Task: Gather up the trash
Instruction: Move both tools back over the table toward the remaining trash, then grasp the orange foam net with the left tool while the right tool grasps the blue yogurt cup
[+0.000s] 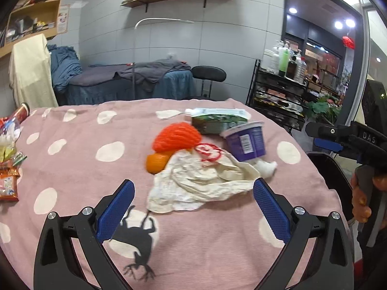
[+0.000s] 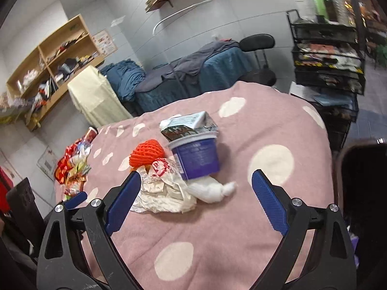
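Both my claws are spread wide and hold nothing: the left claw (image 1: 193, 194) hovers low over the bench (image 1: 79, 169), the right claw (image 2: 196, 188) likewise from the right side. Ahead of the left claw sits one heap of trash: one crumpled wrapper (image 1: 193, 183) just between and beyond its fingertips, one orange foam net (image 1: 177, 134) behind it, one orange fruit (image 1: 157, 163) touching the net, one purple tub (image 1: 245, 141) tipped on its side ahead to the right, one flattened carton (image 1: 217, 119) behind the tub, and one white tissue wad (image 1: 266, 168) under the tub. From the right claw the wrapper (image 2: 164, 193) lies just off its left fingertip, the tub (image 2: 197, 157) straight ahead. A snack-packet pile (image 1: 8, 169) lies far left at the bench edge. Bare cloth lies below both claws; the right bench edge is near.
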The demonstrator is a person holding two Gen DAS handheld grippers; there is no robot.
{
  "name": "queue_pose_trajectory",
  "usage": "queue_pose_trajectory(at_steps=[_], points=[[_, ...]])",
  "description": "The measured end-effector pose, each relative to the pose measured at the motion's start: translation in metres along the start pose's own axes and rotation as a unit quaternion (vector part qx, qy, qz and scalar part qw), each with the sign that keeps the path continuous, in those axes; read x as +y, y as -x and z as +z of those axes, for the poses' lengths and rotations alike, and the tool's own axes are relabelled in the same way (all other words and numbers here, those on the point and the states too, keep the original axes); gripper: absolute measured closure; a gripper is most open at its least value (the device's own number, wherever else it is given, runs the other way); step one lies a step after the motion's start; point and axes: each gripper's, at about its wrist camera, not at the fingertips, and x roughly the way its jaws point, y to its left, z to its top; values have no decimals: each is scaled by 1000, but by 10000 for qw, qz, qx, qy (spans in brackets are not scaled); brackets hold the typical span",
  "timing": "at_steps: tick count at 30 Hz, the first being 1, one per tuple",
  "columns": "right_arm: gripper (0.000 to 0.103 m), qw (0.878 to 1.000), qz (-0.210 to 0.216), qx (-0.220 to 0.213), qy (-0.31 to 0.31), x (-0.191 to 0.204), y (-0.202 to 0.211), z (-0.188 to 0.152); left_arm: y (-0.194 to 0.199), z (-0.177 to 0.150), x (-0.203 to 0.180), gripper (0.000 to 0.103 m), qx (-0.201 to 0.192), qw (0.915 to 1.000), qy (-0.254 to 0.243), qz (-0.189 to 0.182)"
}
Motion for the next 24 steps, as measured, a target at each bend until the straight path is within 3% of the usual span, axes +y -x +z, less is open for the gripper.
queue_pose_trajectory(at_steps=[6,13,18,20,22,24], points=[[11,9974,-176,348,613,22,-43,11,-14,5,23,6,151,9998,108,-83],[12,9938,-301,868,619,21,-105,21,-58,29,36,6,400,9990,-14,-204],[21,9912,-492,1094,563,15,-134,20,-99,51,35,7,560,9979,-243,-235],[31,9907,-513,1180,444,9,-142,17,-115,58,33,14,687,9968,-297,-283],[31,9920,-462,1110,389,6,-142,16,-128,61,32,24,809,9958,-301,-321],[32,9929,-425,1056,358,4,-140,15,-135,61,33,48,892,9949,-262,-383]])
